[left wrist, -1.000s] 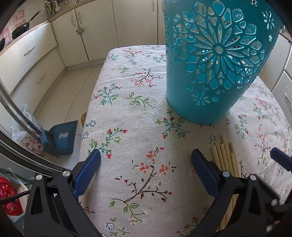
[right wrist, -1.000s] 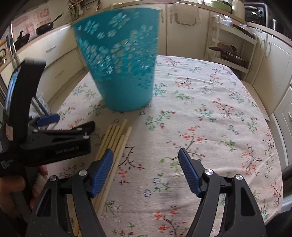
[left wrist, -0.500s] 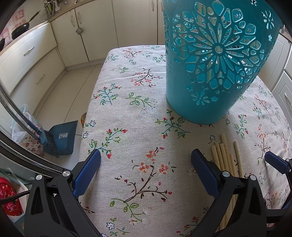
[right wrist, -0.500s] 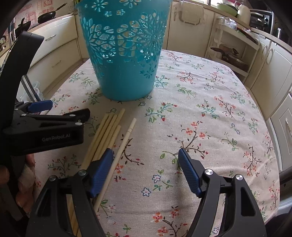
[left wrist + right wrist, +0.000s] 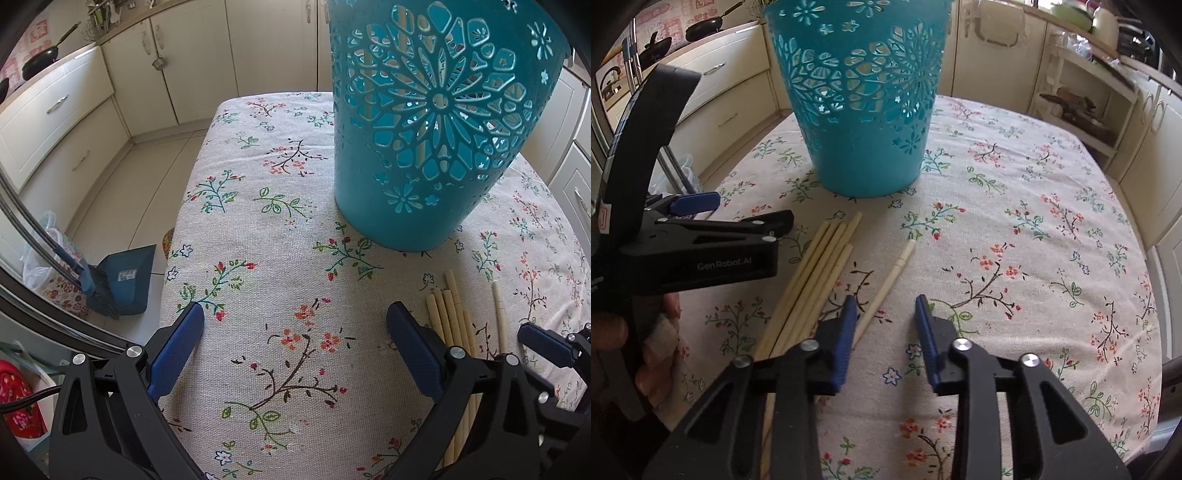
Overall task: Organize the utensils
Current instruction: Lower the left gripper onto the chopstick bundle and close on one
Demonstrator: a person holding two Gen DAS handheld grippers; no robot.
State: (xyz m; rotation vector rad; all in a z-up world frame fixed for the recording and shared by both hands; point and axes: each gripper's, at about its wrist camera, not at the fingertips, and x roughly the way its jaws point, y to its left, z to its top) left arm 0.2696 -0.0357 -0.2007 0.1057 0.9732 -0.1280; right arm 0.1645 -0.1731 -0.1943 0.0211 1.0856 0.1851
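Note:
A teal cut-out basket [image 5: 432,122] stands upright on the floral tablecloth, with chopsticks visible inside through the holes; it also shows in the right wrist view [image 5: 860,99]. A bundle of pale chopsticks [image 5: 816,277] lies on the cloth in front of it, with one single chopstick [image 5: 886,284] apart to the right. The bundle also shows in the left wrist view [image 5: 448,317]. My left gripper [image 5: 295,347] is open and empty, left of the bundle. My right gripper [image 5: 884,328] is open, narrower, low over the cloth, its left finger beside the single chopstick.
The table [image 5: 1052,221] has kitchen cabinets around it. A dustpan and brush [image 5: 118,280] stand on the floor to the left. An open shelf [image 5: 1082,107] with items is at the back right. The left gripper body [image 5: 701,254] sits left of the chopsticks.
My right gripper has moved down and forward toward the single chopstick and its jaws have narrowed. The single chopstick has come apart from the bundle. The left gripper has not moved.

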